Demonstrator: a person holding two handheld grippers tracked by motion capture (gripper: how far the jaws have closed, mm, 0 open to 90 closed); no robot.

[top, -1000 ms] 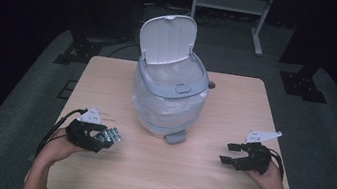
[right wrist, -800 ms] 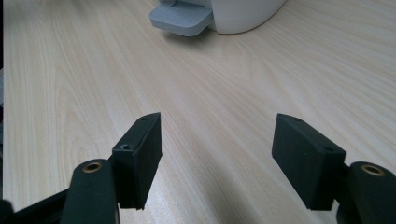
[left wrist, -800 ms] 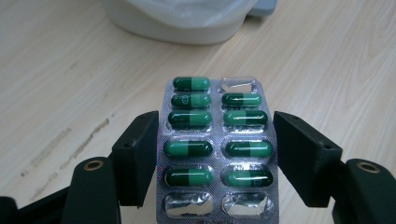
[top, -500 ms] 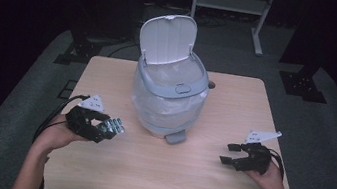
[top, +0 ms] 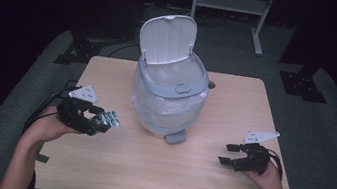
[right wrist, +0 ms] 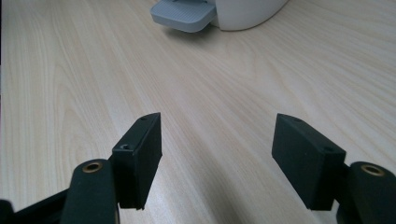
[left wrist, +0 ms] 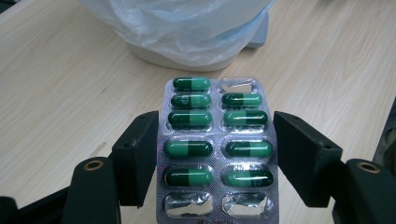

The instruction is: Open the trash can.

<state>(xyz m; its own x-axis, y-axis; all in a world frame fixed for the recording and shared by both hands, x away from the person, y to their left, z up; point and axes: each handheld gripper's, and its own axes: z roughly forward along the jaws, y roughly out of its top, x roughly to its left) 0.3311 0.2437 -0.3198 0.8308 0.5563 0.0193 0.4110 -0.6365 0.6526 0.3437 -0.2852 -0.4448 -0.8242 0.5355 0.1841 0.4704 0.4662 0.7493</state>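
A silver blister pack (left wrist: 217,149) of green capsules, with some pockets torn empty, sits between the jaws of my left gripper (left wrist: 217,161), which is shut on its two long edges. In the high view the left gripper (top: 101,120) holds the blister pack (top: 108,118) above the table's left side, pointing toward the bin. A white and grey pedal bin (top: 169,94) lined with a clear bag stands mid-table with its lid (top: 167,38) raised. My right gripper (top: 227,154) rests low at the table's right, open with nothing between its jaws (right wrist: 217,154).
The bin's grey pedal (top: 175,137) juts toward me, and the pedal (right wrist: 184,16) is ahead of the right gripper. The wooden table (top: 145,172) has bare room in front of the bin. A metal rack (top: 230,2) stands on the floor behind.
My left gripper has risen and drifted a little farther from me and leftward, carrying the blister pack. The right gripper has stayed where it was.
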